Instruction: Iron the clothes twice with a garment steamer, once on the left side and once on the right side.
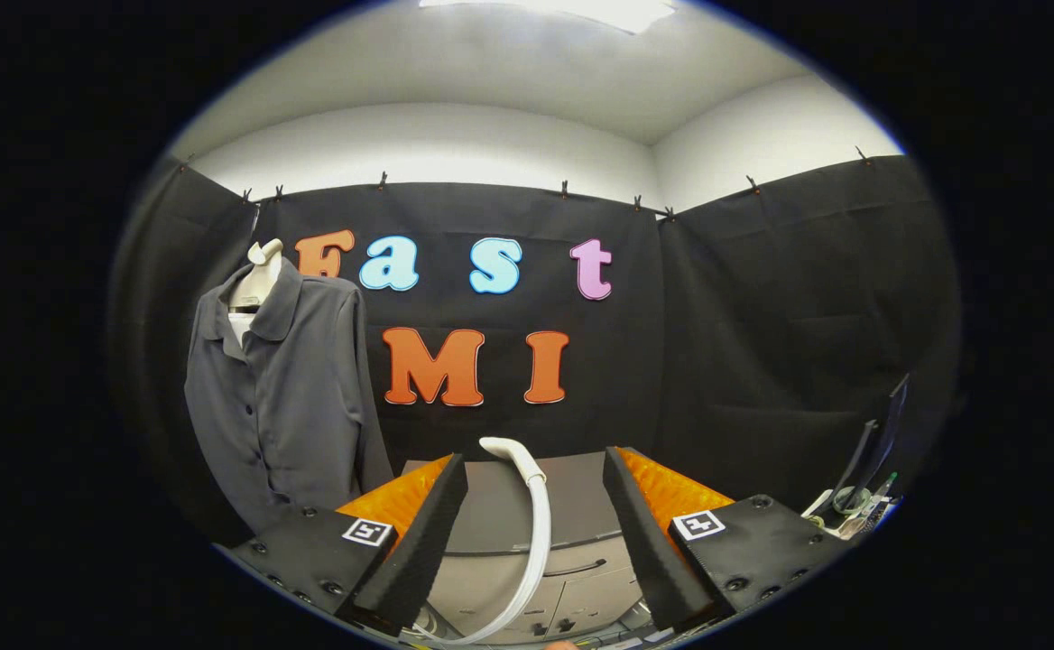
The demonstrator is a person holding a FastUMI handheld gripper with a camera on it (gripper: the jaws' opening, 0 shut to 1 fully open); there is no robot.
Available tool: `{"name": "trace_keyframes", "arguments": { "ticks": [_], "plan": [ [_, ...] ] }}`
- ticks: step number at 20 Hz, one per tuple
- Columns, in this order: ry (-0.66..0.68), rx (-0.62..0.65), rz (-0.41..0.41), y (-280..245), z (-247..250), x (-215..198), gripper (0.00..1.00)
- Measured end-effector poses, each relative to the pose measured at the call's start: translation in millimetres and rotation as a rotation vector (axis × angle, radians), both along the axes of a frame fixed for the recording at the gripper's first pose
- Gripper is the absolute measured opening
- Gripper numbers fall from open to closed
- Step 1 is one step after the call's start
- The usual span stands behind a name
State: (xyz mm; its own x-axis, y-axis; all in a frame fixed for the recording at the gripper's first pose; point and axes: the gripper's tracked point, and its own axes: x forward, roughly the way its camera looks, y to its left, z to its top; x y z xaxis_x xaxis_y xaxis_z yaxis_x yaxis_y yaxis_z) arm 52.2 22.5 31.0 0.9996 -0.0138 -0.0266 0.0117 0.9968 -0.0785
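The claw [536, 469] points forward, fingers spread wide apart, gripping nothing.

A grey cabinet [527, 524] with drawers stands just ahead of the fingers; small clutter [852, 506] lies beside the right finger.

Bright overhead ceiling light [572, 9] at 12 o'clock, blown out w/ glare. White walls lit evenly; booth cloth dim, little shadow detail. Strong fisheye bend toward rim, esp. 3 and 9 o'clock. Centre sharp; clutter at 4 o'clock soft. Gripper [536, 471] fingers apart, well lit.
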Motion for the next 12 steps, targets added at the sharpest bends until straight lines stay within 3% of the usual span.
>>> {"name": "trace_keyframes", "arguments": {
  "ticks": [5,12],
  "plan": [
    [0.049,0.016,0.069,-7,-1,63,0.97],
    [0.222,0.147,0.177,-17,-13,181,0.97]
  ]
}}
